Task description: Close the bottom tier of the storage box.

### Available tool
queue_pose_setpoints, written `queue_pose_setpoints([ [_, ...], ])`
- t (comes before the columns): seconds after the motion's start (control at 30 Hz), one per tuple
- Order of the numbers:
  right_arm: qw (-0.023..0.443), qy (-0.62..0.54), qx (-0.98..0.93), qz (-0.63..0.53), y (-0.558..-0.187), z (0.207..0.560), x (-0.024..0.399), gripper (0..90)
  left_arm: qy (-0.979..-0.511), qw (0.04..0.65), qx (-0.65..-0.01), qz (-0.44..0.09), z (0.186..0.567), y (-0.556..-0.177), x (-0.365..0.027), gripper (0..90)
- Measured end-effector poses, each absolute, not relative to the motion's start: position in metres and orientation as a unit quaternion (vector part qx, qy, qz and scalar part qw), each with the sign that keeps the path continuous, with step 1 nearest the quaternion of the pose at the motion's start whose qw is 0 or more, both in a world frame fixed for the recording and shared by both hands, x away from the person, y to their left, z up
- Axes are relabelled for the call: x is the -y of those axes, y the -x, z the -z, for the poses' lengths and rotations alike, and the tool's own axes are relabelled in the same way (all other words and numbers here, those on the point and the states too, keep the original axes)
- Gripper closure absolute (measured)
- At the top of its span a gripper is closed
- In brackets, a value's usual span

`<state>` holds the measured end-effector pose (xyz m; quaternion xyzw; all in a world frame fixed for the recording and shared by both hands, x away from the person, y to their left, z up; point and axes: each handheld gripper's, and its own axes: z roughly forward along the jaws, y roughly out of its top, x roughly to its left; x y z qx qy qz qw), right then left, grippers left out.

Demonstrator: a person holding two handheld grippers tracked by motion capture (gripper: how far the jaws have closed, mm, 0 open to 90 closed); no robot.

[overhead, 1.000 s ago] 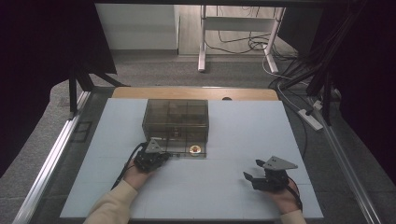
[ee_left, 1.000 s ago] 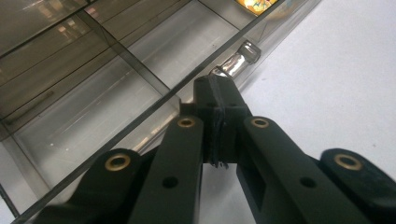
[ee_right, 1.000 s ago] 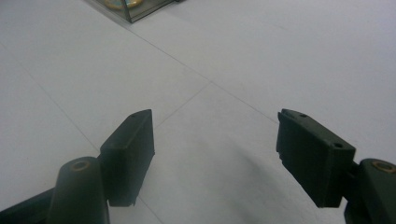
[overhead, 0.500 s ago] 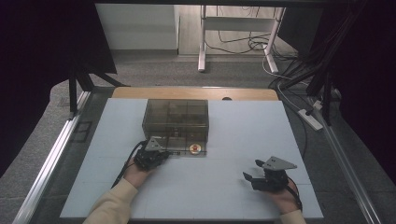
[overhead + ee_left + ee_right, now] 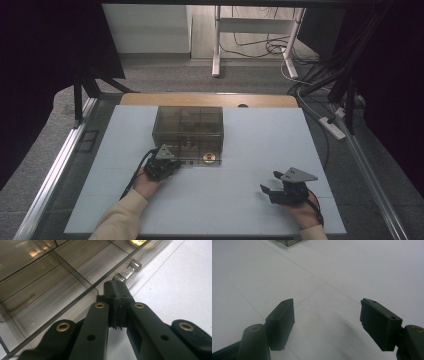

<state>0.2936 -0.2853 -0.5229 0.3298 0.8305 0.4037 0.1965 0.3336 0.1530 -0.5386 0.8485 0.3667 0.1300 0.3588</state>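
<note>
The drawer (image 5: 196,159) of the smoky plastic organizer box (image 5: 188,125) has slid a little farther out since the earlier frame. The left hand-held gripper (image 5: 117,288) is clamped tight at its clear handle (image 5: 127,272). The right hand-held gripper (image 5: 325,320) gapes empty over the desk (image 5: 250,135).

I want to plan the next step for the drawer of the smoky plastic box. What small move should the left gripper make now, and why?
Probably a short, straight pull toward the person. The left gripper is shut at the clear handle on the front of the drawer, which stands only partly out of the box. The right gripper hangs open over the table, apart.
</note>
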Motion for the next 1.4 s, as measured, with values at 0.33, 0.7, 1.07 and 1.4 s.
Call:
queue_pose_setpoints([
  [0.33,0.197,-0.329,-0.831,-0.403,-0.294,0.523,0.285,27.6,-0.847,0.358,-0.369,-0.132,0.539,-0.339,-0.152,88.8],
  [0.7,0.195,-0.329,-0.832,-0.402,-0.294,0.524,0.285,27.5,-0.845,0.36,-0.372,-0.133,0.539,-0.344,-0.153,88.8],
  [1.07,0.195,-0.33,-0.832,-0.402,-0.295,0.525,0.284,27.4,-0.842,0.362,-0.375,-0.139,0.536,-0.35,-0.153,88.8],
  [1.4,0.194,-0.329,-0.833,-0.4,-0.295,0.525,0.284,27.4,-0.84,0.363,-0.379,-0.139,0.537,-0.358,-0.152,88.9],
])
